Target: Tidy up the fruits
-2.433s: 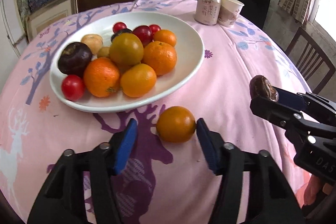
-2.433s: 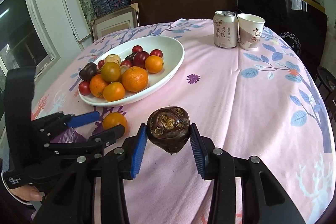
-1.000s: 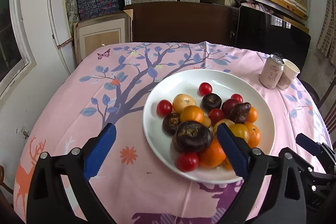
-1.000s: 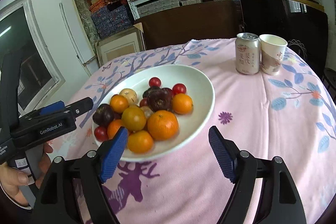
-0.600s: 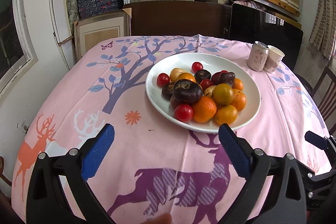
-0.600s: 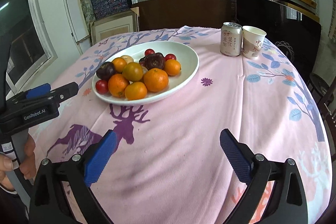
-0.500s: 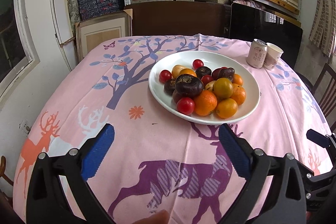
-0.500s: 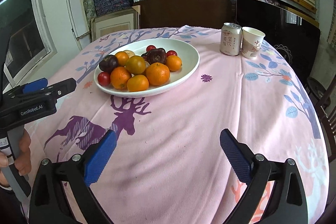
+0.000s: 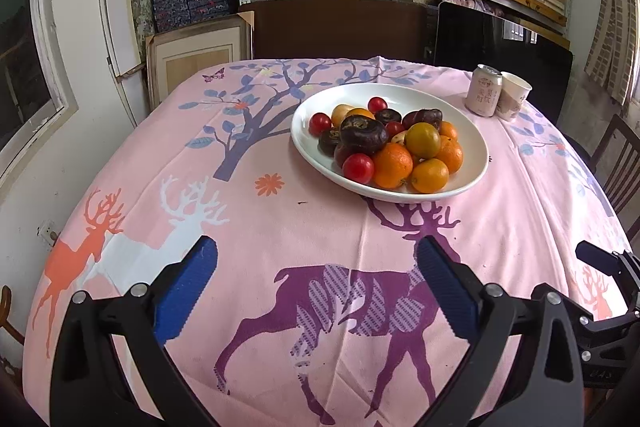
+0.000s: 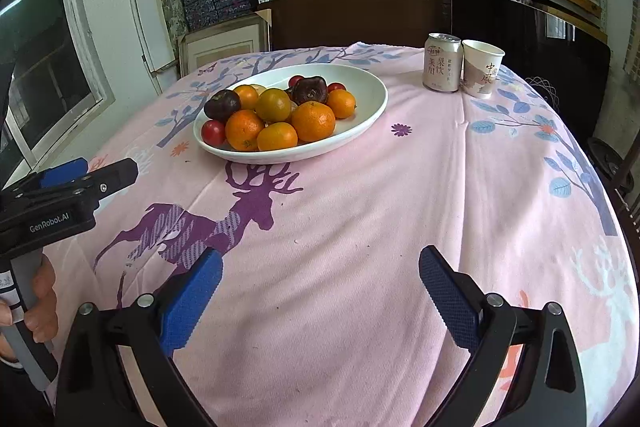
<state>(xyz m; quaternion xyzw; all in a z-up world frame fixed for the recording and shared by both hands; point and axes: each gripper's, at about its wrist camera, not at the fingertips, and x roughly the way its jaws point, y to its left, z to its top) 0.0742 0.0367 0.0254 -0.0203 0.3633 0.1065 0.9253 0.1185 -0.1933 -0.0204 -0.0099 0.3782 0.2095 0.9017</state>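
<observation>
Left gripper point(image 9: 318, 285): jaws spread wide, nothing between the blue pads, positioned at the bottom of its frame over the pink tablecloth point(image 9: 280, 227). Right gripper point(image 10: 320, 287): jaws likewise at full spread and empty, at the bottom of its frame. The white plate point(image 10: 360, 119) sits in the upper centre of both views, well apart from both grippers. It holds the fruits point(image 10: 280, 115): oranges, red cherry tomatoes and dark purple-brown pieces, heaped together. A drink can point(image 10: 441, 63) and a paper cup point(image 10: 482, 69) stand side by side at upper right.
</observation>
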